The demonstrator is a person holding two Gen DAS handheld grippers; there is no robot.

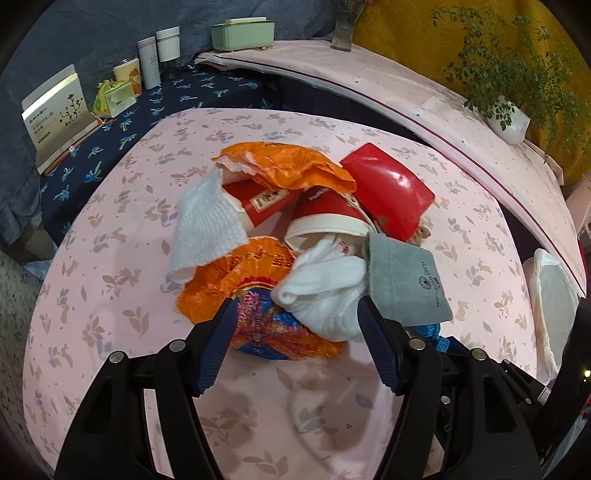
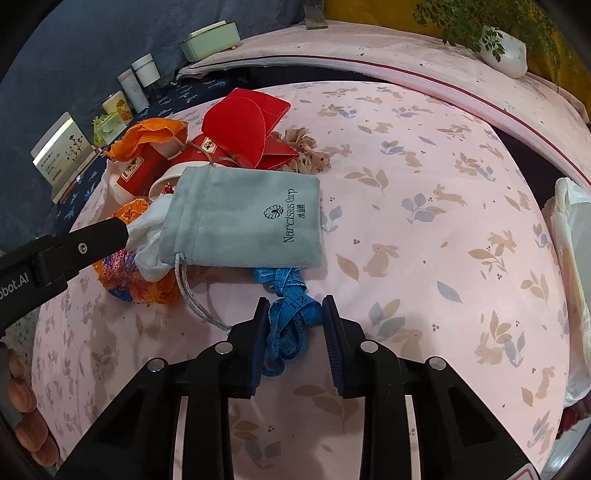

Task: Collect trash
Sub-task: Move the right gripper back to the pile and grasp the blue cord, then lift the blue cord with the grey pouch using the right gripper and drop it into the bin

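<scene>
Left wrist view. Pink tablecloth (image 1: 110, 280) with rabbit-and-leaf print covers a round table. Behind it, a dark blue floral cloth (image 1: 173, 98) carries a card box (image 1: 59, 110), tall white canisters (image 1: 159, 55) and a pale green box (image 1: 243, 32); a potted plant (image 1: 506, 110) stands on a pink ledge at right. Trash heap mid-table: orange wrapper (image 1: 255, 291) nearest, white paper towel (image 1: 207, 225) to its left, two red paper cups (image 1: 325, 218) lying on their sides, red card box (image 1: 388, 192) behind them, white sock (image 1: 325, 295) beside a grey drawstring pouch (image 1: 406, 280). Left gripper (image 1: 295, 314): jaws spread wide, one blue pad over the orange wrapper, the other against the sock's edge; nothing clamped.

Right wrist view. Same pink cloth (image 2: 443, 258); white plastic bag (image 2: 569, 229) at the right edge. Grey pouch (image 2: 251, 221), printed "Narcissus Carp", lies flat, touching the sock (image 2: 147, 243). Blue tape measure (image 2: 288, 317) bunched just below the pouch. Right gripper (image 2: 293, 310): jaws apart, straddling the tape's loops, pads near but not pinching. Left gripper's black finger (image 2: 92, 240) enters from the left, reaching the sock. Beige scrunchie (image 2: 306, 155) behind the red box (image 2: 243, 125).
</scene>
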